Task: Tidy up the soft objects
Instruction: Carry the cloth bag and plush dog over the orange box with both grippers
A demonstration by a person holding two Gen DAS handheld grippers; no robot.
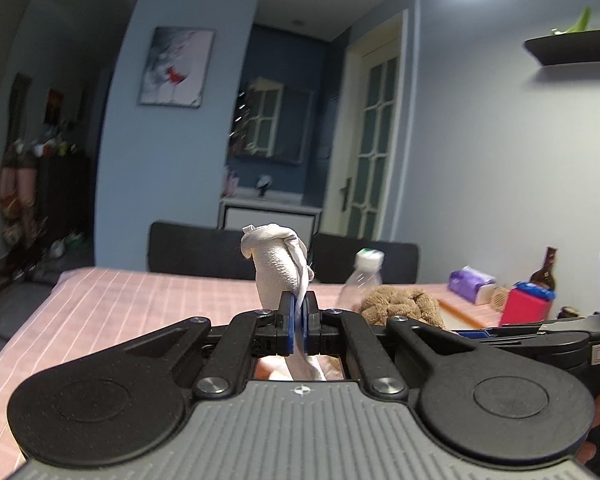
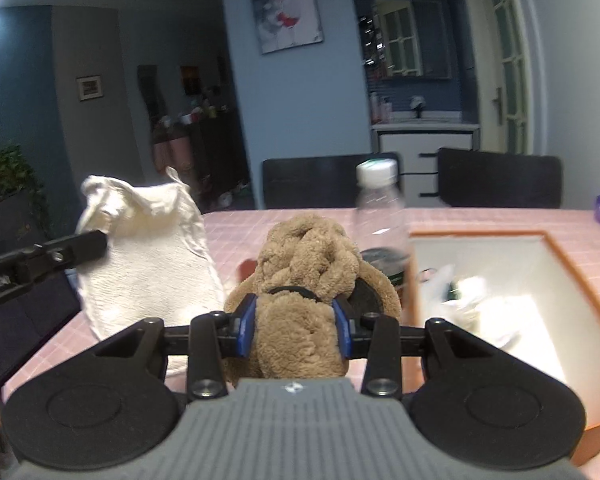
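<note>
pink checked tablecloth [image 2: 300, 220], blue walls [image 1: 172, 160]

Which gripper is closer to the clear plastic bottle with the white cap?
Right. The right gripper, clamped on the brown plush toy, sits just before the bottle. The left gripper, holding the white cloth, is farther off to the bottle's left.

White cloth [image 1: 278, 264]; tan-brown plush toy [image 2: 304, 280]. Left gripper [image 1: 299, 316] and right gripper [image 2: 296, 330]: black linkages, blue pads, ribbed grey housings. Tablecloth [image 1: 120, 304]: pink, white grid lines. Bottle [image 2: 380, 216]: clear, white cap. Box [image 2: 572, 276]: orange rim, white inside. Chairs [image 2: 500, 176] black; walls [image 1: 480, 140] pale blue.
</note>
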